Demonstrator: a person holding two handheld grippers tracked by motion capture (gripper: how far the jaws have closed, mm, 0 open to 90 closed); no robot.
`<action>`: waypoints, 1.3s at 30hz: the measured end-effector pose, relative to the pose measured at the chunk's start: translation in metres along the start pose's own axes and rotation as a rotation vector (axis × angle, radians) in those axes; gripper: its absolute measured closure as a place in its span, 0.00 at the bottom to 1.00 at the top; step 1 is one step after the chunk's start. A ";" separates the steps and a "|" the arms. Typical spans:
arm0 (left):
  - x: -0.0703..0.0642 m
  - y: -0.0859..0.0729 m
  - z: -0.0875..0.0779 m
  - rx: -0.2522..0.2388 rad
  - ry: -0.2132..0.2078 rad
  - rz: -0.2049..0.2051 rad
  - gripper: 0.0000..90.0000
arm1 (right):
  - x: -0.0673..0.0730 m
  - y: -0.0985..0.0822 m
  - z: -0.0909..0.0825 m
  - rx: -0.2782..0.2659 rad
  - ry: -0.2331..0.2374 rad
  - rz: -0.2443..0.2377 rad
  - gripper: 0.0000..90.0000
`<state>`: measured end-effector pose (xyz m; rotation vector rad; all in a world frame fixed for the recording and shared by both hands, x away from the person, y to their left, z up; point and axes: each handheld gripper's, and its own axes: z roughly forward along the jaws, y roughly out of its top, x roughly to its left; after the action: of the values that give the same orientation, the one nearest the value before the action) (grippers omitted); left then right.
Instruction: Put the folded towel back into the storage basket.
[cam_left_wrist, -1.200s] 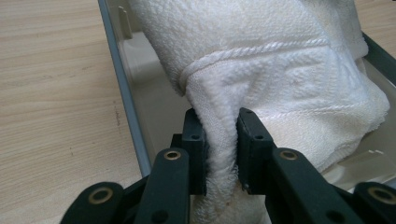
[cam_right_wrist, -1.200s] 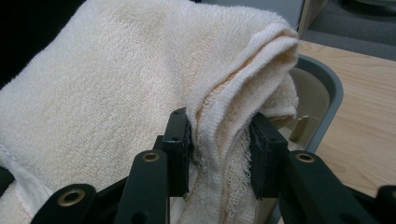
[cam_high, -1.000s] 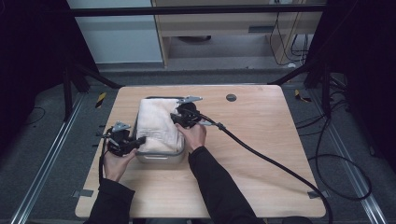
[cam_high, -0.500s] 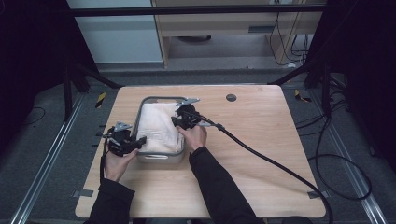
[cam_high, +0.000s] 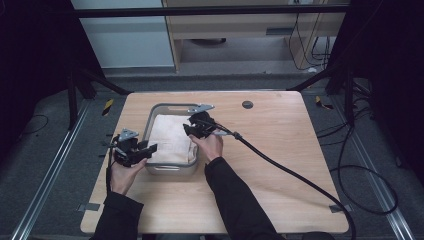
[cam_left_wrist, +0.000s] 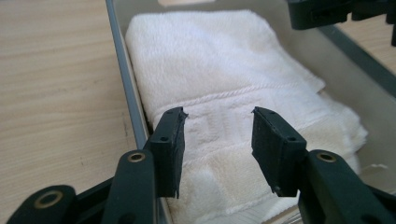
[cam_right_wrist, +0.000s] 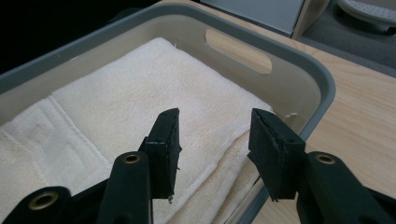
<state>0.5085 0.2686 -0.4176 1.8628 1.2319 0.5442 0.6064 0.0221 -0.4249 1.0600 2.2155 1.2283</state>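
Terry cloth, cream-white and folded flat, is what sits in the grey bin (cam_high: 172, 168) on the pale wood-grain table (cam_high: 280, 165) in the high view. That towel (cam_high: 170, 140) nearly fills the bin, which has rounded corners and a slot handle at the far end. No writing I can read anywhere. The left gripper (cam_high: 145, 150) hangs at the bin's near-left corner, the right gripper (cam_high: 189, 129) over its right rim, thick black cable trailing off.

Left gripper view: the left gripper (cam_left_wrist: 217, 135) has its jaws partly apart, just been opening, nothing pinched; the towel (cam_left_wrist: 224, 65) lies under them, fluffy loops with a woven rope-like band across.

Right gripper view: the right gripper (cam_right_wrist: 215, 135) is the same deal, jaws partway apart and just been opening, nothing between them, above the towel (cam_right_wrist: 140, 88) edge by the bin (cam_right_wrist: 322, 84) wall, smooth matte plastic.
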 end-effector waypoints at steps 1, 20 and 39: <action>-0.001 0.001 -0.002 -0.013 -0.001 0.005 0.58 | 0.000 0.000 -0.002 -0.005 0.002 0.004 0.58; -0.030 0.002 -0.027 -0.124 -0.011 0.108 0.40 | -0.034 -0.014 -0.076 -0.099 0.005 0.048 0.33; -0.044 -0.020 -0.041 -0.185 -0.015 0.128 0.32 | -0.083 -0.087 -0.172 -0.130 -0.013 0.074 0.17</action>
<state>0.4492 0.2486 -0.4074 1.7924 1.0210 0.6886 0.5112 -0.1640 -0.4078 1.1034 2.0720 1.3732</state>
